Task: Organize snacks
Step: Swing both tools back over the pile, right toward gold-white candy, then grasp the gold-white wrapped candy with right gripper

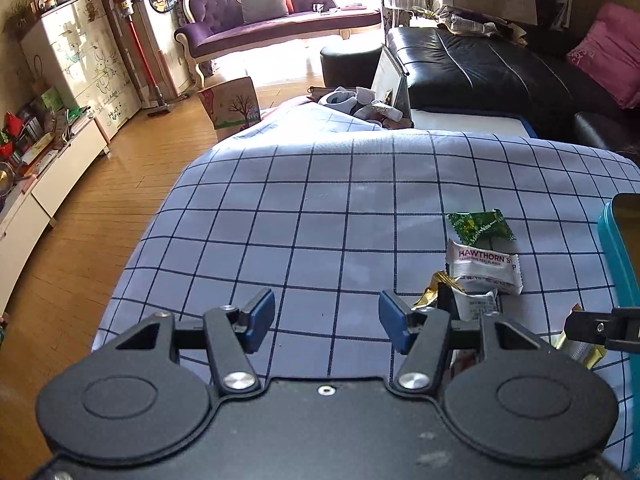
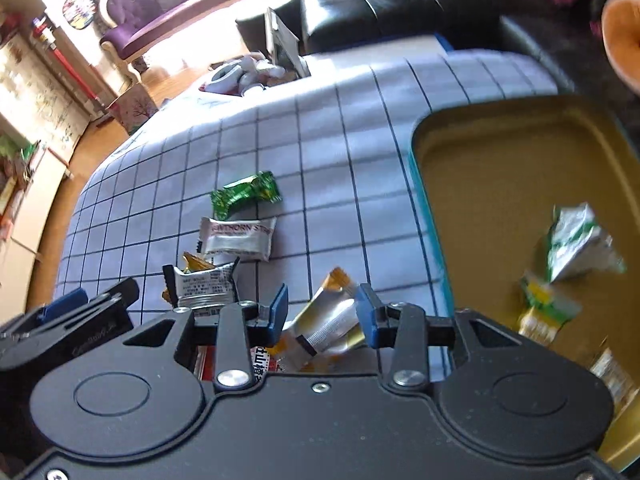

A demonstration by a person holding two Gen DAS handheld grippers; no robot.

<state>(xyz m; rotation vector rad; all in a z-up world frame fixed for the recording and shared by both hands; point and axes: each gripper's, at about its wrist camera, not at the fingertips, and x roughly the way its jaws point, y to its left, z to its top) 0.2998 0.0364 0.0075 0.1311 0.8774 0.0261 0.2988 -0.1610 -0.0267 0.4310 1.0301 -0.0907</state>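
Note:
Snack packets lie on a blue checked cloth [image 1: 320,216]. A green packet [image 1: 478,226] and a white Hawthorn packet [image 1: 484,266] show in the left wrist view, also in the right wrist view [image 2: 244,194] [image 2: 238,238]. A grey-white packet [image 2: 204,284] lies nearer. My left gripper [image 1: 326,318] is open and empty over bare cloth, left of the packets. My right gripper [image 2: 322,312] is open, its fingers on either side of a gold and silver packet [image 2: 328,320]. A teal tin with a gold inside [image 2: 500,168] holds several packets [image 2: 576,244] at the right.
The left gripper's body [image 2: 68,320] shows at the right wrist view's lower left. A black sofa [image 1: 480,64] stands behind the table, a purple chaise [image 1: 272,20] by the window, white cabinets [image 1: 76,60] on the left. Clutter [image 1: 360,102] sits at the table's far end.

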